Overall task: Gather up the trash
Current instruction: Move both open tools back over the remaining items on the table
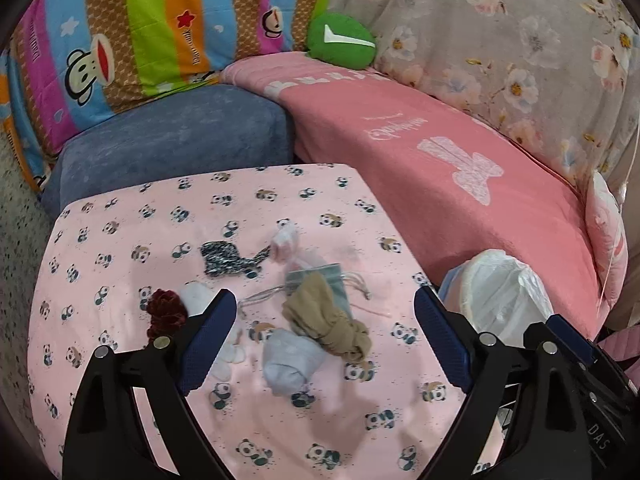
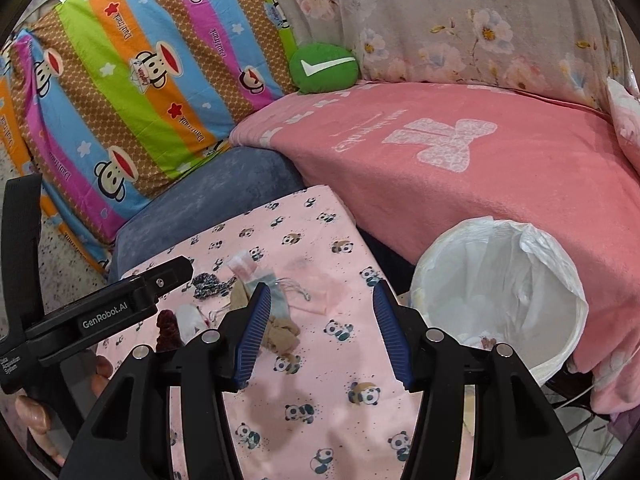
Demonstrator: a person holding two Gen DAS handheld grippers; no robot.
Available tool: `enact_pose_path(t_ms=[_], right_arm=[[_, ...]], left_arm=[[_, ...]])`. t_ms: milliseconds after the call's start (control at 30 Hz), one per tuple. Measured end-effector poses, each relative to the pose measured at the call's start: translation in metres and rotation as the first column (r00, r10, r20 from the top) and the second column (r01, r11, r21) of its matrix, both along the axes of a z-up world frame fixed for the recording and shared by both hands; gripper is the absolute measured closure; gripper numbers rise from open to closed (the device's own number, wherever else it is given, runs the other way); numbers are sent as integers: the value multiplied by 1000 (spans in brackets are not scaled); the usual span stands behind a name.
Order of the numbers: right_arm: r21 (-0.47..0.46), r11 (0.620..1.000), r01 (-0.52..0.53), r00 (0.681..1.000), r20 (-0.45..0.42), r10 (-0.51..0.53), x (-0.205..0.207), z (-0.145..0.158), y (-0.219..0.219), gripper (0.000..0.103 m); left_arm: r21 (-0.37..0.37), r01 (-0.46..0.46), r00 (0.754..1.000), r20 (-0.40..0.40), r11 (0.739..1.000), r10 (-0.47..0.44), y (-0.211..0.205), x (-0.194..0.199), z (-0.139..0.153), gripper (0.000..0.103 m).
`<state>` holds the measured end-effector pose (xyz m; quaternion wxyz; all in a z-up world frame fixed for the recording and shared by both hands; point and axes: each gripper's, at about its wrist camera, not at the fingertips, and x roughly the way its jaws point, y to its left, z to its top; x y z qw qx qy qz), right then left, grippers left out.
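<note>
Several small items lie on a pink panda-print cloth: a tan stocking bundle, a pale blue-grey wad, a dark red scrunchie, a white wad, a black-and-white patterned piece, a grey drawstring pouch and a pink-white wrapper. My left gripper is open above the stocking and the blue-grey wad, holding nothing. My right gripper is open and empty over the cloth, with the stocking near its left finger. A white-lined trash bin stands to the right; it also shows in the left wrist view.
A blue cushion and a pink blanket border the cloth at the back and right. A striped monkey-print pillow, a green round pillow and a floral cover lie behind. The left gripper's body shows in the right wrist view.
</note>
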<state>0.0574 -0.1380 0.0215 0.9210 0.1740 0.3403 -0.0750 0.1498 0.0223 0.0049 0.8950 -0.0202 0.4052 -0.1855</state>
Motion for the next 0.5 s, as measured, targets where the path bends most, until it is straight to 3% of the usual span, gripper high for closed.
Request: enact_pose_path(t_ms=[500], right_arm=[[18, 989, -144, 984, -102, 145, 47, -50, 88, 49]], left_arm=[[42, -224, 965, -132, 974, 228, 121, 28, -67, 17]])
